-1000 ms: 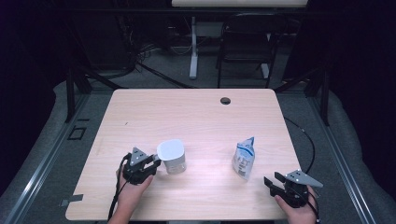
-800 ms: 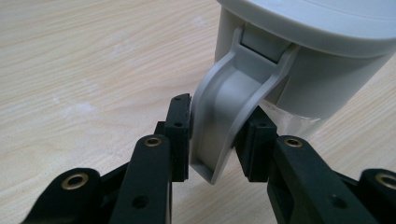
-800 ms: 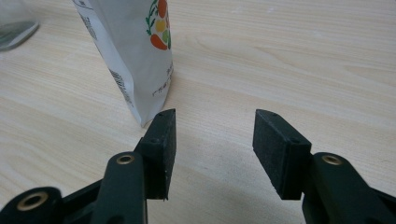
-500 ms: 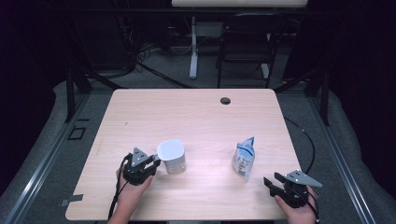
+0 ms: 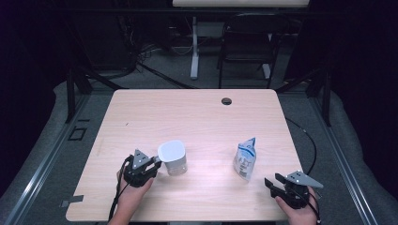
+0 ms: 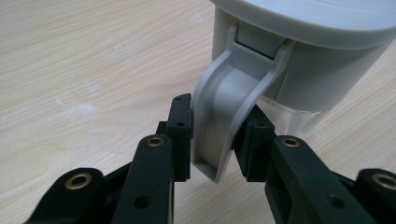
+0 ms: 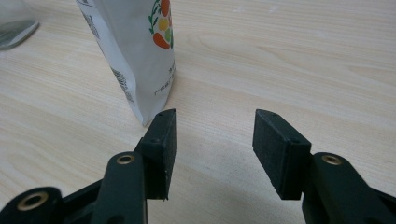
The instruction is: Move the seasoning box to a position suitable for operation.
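While closing on the lid clasp (image 6: 233, 93): keep both pads square on its narrow sides, low on the free end, with no twist of the hand.
Left tool (image 6: 215, 133): partly closed, jaws just drawn further in, pads touching the grey clasp from either side; nothing else held.
Lidded container (image 5: 172, 158): upright near the front edge of the bench (image 5: 197, 117), left of the middle, just beside the left tool; grey lid (image 5: 171, 150) seated on top, clasp hanging down the wall facing the tool.
Right tool (image 7: 215, 140): jaws wide apart, holding nothing, low near the front right corner.
Stand-up pouch (image 5: 245, 160): upright, near the right tool but apart from it, well apart from the container.
Next move, as judged: swing the clasp outward and up about its hinge under the lid rim rather than pulling straight back.
Risk: light container likely to slide or tip toward the front edge under a level pull.
Remedy: pull slowly; bring the free right tool across to steady the wall if sliding begins.
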Demonstrator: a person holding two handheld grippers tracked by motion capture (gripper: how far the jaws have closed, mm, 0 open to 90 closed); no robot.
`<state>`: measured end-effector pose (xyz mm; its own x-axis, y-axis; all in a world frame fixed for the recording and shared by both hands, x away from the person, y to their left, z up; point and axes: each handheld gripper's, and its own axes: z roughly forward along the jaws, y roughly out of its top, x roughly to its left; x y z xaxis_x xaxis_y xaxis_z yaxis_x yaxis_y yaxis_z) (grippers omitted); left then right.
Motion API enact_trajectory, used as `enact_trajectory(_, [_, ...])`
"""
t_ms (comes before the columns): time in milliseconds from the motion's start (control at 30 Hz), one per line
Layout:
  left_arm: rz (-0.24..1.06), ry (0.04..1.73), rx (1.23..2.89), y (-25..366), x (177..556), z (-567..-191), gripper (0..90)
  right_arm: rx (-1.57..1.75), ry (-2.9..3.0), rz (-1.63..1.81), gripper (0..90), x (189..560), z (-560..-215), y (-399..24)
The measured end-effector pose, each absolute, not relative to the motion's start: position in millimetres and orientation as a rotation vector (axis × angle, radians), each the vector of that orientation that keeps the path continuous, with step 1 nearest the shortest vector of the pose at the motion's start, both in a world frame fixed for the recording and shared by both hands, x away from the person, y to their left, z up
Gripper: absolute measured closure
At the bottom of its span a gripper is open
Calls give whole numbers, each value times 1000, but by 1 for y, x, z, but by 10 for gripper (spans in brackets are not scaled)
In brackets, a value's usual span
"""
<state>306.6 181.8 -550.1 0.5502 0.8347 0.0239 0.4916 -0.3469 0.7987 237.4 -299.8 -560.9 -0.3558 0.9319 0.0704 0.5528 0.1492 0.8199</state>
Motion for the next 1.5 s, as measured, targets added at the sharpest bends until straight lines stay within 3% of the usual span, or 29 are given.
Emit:
enact_trajectory(733, [540,1010,2041,176,296,-549,707,1383,1992,1106,496,237,-560,-296])
enact_trajectory(1500, [458,796,2123,142,270,-547,710,1358,2014,1110,496,234,-558,-292])
